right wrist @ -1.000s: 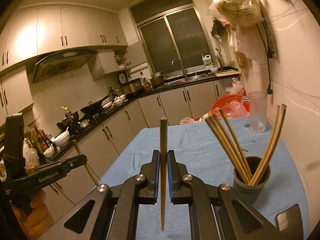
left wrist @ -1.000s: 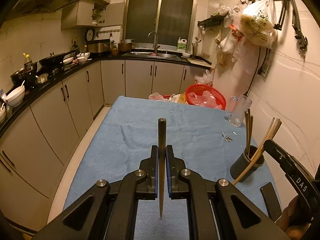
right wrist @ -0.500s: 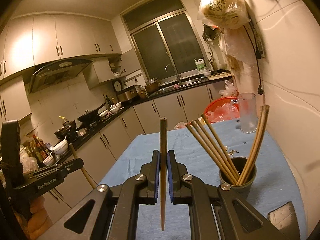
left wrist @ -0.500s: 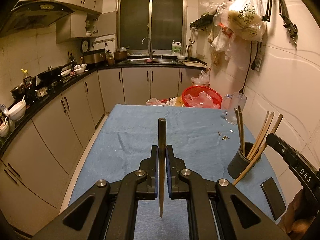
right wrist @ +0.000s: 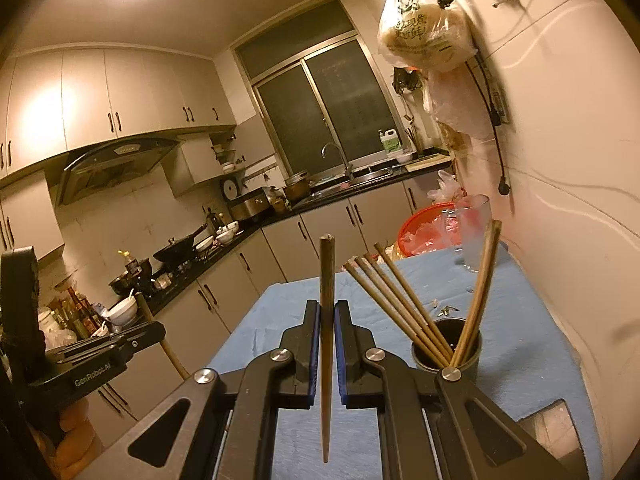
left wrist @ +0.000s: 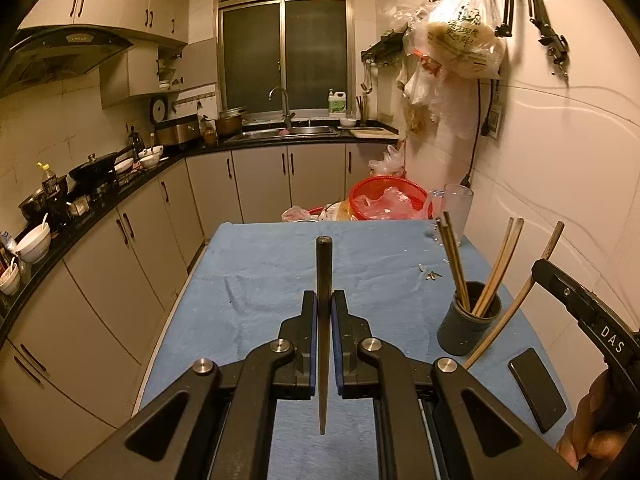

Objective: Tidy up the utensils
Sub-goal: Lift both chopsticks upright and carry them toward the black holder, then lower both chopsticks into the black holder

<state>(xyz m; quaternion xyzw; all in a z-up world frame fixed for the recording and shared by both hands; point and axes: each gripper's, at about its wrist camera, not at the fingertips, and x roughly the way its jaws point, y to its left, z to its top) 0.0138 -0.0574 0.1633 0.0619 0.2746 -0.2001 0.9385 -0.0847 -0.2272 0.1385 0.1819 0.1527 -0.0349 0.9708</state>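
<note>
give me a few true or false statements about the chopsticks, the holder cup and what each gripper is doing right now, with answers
1. The left gripper has its jaws shut on a chopstick. True.
2. The right gripper is empty. False: it grips a chopstick too.
3. The dark holder cup already holds several chopsticks. True.
4. The cup lies tipped over on the blue cloth. False: it stands upright.
5. A clear glass stands at the table's far end. True.

Both your wrist cameras are looking forward along their tongs, close above the blue worktop [left wrist: 256,280], toward the window [right wrist: 332,108]. They are sharing the dark cup [left wrist: 469,322] of chopsticks; the right one is sitting nearer it.
</note>
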